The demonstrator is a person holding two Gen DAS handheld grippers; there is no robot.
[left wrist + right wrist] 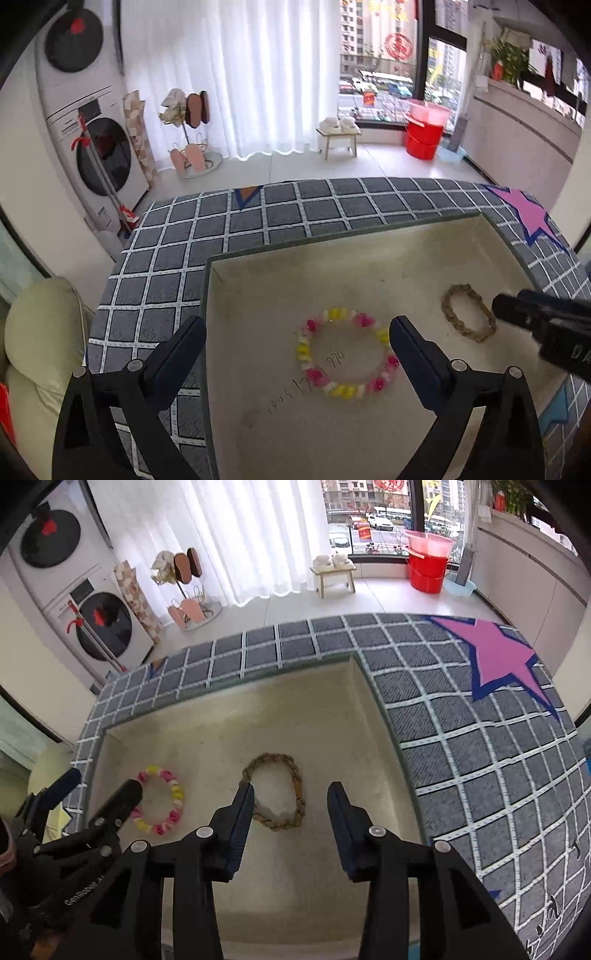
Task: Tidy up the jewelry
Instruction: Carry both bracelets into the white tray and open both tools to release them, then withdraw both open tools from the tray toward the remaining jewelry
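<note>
Two bracelets lay in one shallow, cream-lined open box: a beaded bracelet of pink, yellow and white beads and a woven, rope-like tan bracelet. Both rested flat on the box floor, apart from each other, the beaded one nearer the box's left wall in the right wrist view.

There were two black two-finger grippers. The left gripper had its fingers spread wide with nothing between the pads; the beaded bracelet lay just ahead of and between the fingertips, its right edge close to the right finger, while the left finger stood over the box's left wall. I could not tell whether the right finger touched the beads. The right gripper stood partly open, gripping nothing; the tan bracelet lay beyond its fingertips, closer to the left finger, whose tip overlapped the bracelet's near-left curve in the picture. Contact there could not be judged.

The box sat on one surface covered by a grey cloth with a white grid pattern, bearing a pink star with blue edging beyond the right gripper's right finger.

Around it, the room showed two stacked white front-loading machines, white sheer curtains, one small wooden stool, a red bucket topped by a pink basin, a slipper rack and a pale tiled floor.
</note>
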